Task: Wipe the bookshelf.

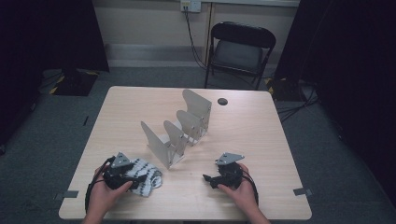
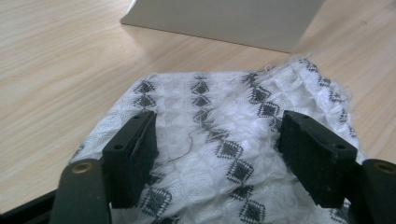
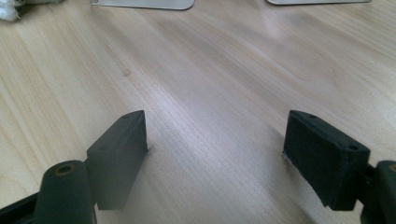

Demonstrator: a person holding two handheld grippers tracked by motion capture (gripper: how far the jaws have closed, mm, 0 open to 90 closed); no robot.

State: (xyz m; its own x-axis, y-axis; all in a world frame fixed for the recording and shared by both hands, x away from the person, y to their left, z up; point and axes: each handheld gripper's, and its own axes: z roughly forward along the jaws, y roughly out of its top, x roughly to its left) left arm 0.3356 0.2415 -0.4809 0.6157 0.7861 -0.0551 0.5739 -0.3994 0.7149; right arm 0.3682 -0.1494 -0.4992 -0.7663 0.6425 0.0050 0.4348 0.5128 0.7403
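Looking down from the high view, the cloth (image 1: 144, 176) lies bunched on the table (image 1: 261, 140) near its front left edge, its long axis running left to right, just before the metal rack (image 1: 180, 130). The left gripper (image 1: 125, 173) rests over its left end; the right gripper (image 1: 210, 179) sits well apart. In the left gripper view, the jaws stand released astride the cloth (image 2: 219, 140), stripes running away. In the right gripper view, released jaws hover above bare table (image 3: 210, 93).

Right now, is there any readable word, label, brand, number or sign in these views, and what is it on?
None can be read.
The cloth carries only a black diamond pattern, no lettering.
The metal rack and table are unmarked.
The wall socket is too small to read.
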